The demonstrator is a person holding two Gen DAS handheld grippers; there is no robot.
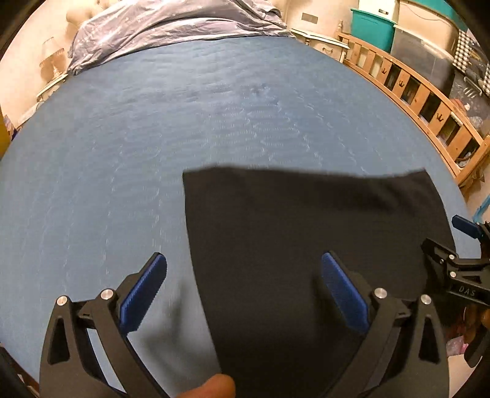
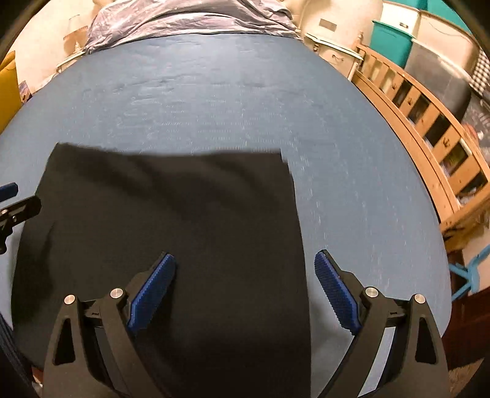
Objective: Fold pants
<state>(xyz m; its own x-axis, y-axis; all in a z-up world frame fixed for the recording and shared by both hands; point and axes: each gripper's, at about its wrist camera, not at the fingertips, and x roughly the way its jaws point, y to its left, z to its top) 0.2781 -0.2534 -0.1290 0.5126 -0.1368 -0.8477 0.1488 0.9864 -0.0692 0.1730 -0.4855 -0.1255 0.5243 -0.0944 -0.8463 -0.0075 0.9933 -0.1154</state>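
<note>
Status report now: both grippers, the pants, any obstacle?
Left gripper open, right gripper open, holding nothing. Black cloth pants flat on blue bed sheet. No obstacle seen.

A bed (image 1: 122,137) covered by a blue sheet carries everything. Black pants (image 1: 306,238) lie flat on its near part, their far edge straight. A crumpled grey-blue duvet (image 1: 171,27) lies bunched at the far end.

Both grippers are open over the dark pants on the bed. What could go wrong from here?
1. Each gripper, left and right, straddles a side edge of the pants; closing may pinch the blue sheet too.
2. The pants' far edge looks wavy, so a fold could trap wrinkles.
</note>
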